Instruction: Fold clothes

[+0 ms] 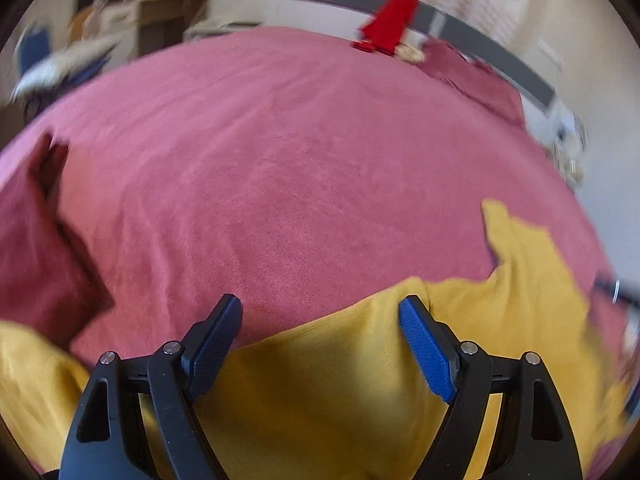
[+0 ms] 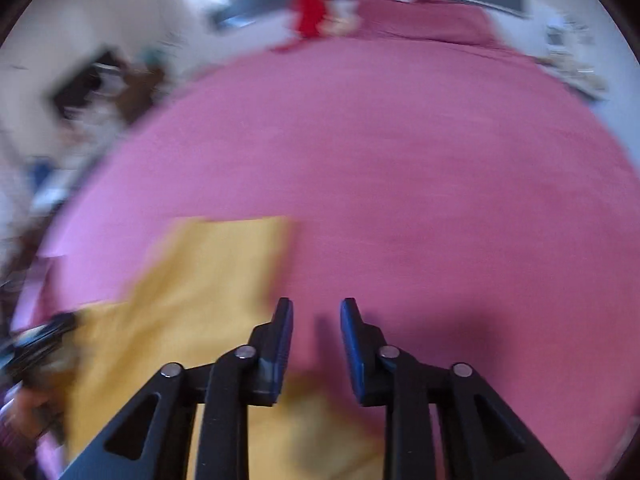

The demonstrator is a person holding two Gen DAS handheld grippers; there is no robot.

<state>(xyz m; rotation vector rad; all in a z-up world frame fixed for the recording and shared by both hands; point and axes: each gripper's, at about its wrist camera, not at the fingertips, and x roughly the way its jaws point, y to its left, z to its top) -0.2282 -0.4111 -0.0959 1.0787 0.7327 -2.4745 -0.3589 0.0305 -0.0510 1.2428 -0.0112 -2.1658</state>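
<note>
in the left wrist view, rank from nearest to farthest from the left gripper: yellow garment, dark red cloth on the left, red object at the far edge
1. yellow garment, right beneath the left gripper
2. dark red cloth, left side
3. red object, far edge, top right

Pink bed fills the frame; yellow garment spread along the bottom edge, maroon cloth lower left, red object top right.
</note>
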